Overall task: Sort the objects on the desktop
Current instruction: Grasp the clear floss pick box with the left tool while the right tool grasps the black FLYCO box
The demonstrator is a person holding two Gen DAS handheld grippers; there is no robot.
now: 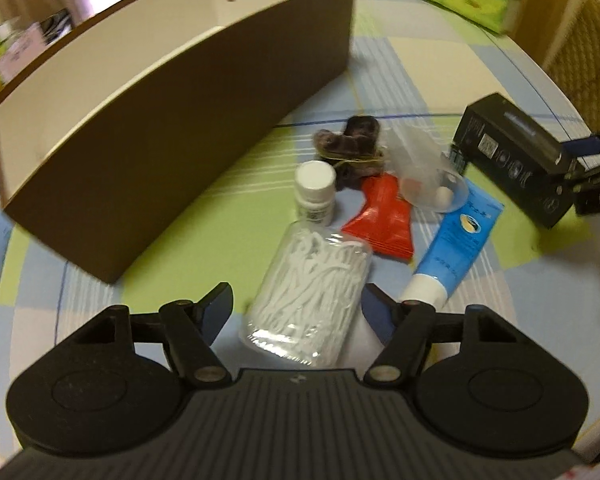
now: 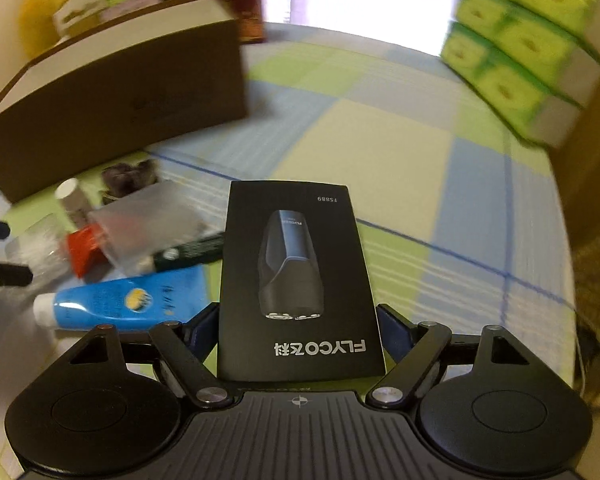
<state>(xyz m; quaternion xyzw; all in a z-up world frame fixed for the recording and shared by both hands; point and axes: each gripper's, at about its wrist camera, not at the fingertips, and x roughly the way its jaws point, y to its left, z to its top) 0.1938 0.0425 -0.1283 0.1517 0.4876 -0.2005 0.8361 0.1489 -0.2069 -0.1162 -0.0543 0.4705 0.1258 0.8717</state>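
Sorting looks barely begun: brown box [image 1: 204, 92] shows nothing inside. Left gripper [image 1: 298, 304], jaws wide, straddles the cotton-swab jar [image 1: 308, 284]; right gripper [image 2: 300, 324] clamps the shaver box [image 2: 296, 280]; remaining items clutter the desk [image 1: 380, 80].

One brown bin [image 1: 172, 128], one black box [image 2: 296, 280], one pill bottle [image 1: 315, 192], two tubes [image 1: 452, 248] (one dark).

Matt black cardboard shaver box [image 2: 300, 280], clear glossy plastic swab tub [image 1: 306, 300], woven checked tablecloth [image 2: 380, 140].
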